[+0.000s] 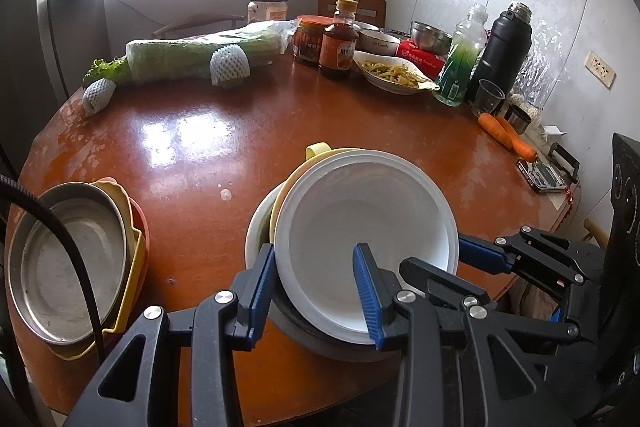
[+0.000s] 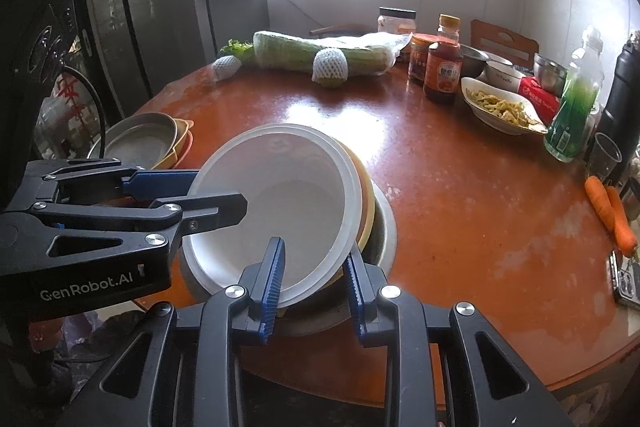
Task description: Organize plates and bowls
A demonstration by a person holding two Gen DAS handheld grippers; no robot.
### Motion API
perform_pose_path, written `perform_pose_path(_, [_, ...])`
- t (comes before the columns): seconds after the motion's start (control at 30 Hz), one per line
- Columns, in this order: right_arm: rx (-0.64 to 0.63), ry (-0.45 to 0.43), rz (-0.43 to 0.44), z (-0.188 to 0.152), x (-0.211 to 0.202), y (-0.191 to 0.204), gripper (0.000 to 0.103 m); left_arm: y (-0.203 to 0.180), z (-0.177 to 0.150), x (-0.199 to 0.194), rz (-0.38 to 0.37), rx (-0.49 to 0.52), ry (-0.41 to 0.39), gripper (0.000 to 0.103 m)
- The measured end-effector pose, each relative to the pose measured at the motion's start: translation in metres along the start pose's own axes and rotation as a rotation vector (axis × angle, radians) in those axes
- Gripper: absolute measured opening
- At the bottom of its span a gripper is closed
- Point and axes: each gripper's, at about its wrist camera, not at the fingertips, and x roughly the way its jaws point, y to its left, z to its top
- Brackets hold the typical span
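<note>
Both tools straddle the tilted white bowl [image 1: 366,223]'s near rim, left tool [image 1: 316,293] and right tool [image 2: 314,283] gaping, neither visibly clamped.

The middle of the table [image 1: 192,147] is bare and wide. The back is crowded by a wrapped vegetable [image 1: 200,57], bottles [image 1: 338,41] and a dish of food [image 1: 394,73]. Plates [image 1: 68,263] block the left edge, carrots [image 1: 506,133] the right.

**Camera setup**

My left wrist cam sits close behind the white bowl [image 1: 366,227], facing across the table [image 1: 192,147] toward the window. My right wrist cam faces likewise, from the bowl's [image 2: 280,203] right. Both share bowl, tabletop [image 2: 460,195], far clutter.
</note>
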Motion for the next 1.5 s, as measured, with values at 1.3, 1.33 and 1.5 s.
perform_pose_path(1.3, [0.025,-0.039,-0.028,0.013,-0.017,-0.007,0.049,0.009,0.005,-0.022,0.026,-0.013,-0.062,0.052])
perform_pose_path(1.33, [0.024,-0.040,-0.028,0.013,-0.018,-0.007,0.049,0.009,0.005,-0.023,0.026,-0.014,-0.063,0.052])
perform_pose_path(1.5, [0.022,-0.054,-0.032,0.015,-0.023,-0.005,0.050,0.011,0.005,-0.029,0.027,-0.019,-0.078,0.052])
